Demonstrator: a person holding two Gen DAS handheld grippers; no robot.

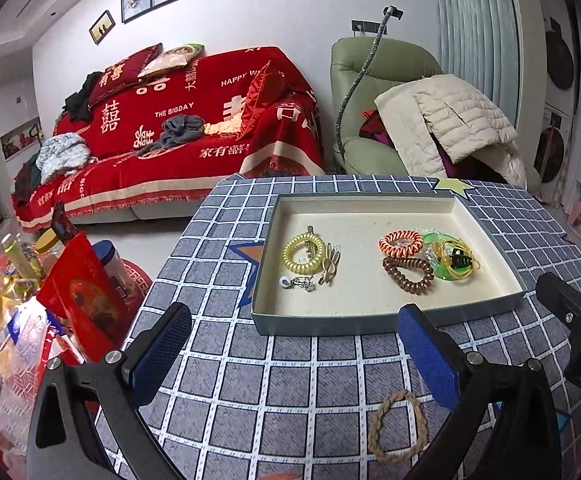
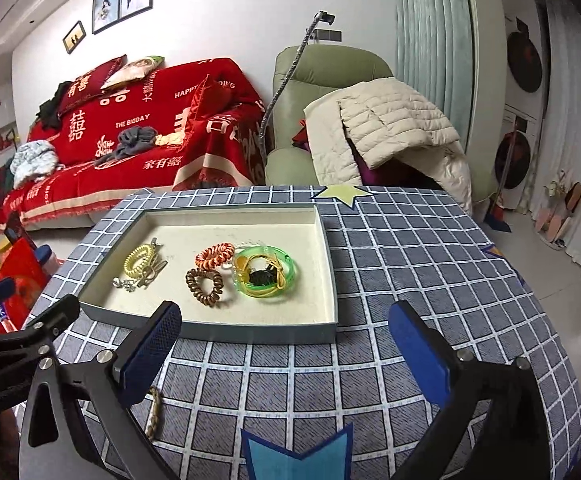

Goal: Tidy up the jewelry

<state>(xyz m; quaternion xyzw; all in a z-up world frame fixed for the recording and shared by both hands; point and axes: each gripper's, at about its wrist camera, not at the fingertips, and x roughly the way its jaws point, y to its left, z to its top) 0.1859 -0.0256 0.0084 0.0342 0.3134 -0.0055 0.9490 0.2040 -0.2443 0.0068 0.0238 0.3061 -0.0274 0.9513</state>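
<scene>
Shallow tray (image 1: 386, 316) on the checked tablecloth (image 1: 290, 380), long axis running left to right. Inside: yellow coil (image 1: 303, 253), orange coil (image 1: 400, 242), brown coil (image 1: 407, 274), green bangle (image 1: 448, 260). Braided ring (image 1: 397, 426) flat on cloth, whole in left view, half hidden in right. Left gripper (image 1: 294, 354) and right gripper (image 2: 284, 350) spread wide, empty.

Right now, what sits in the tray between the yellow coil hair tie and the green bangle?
Two coil hair ties: an orange one and, nearer the camera, a brown one, lying between the yellow coil tie and green bangle. Both wrist views show it.
</scene>
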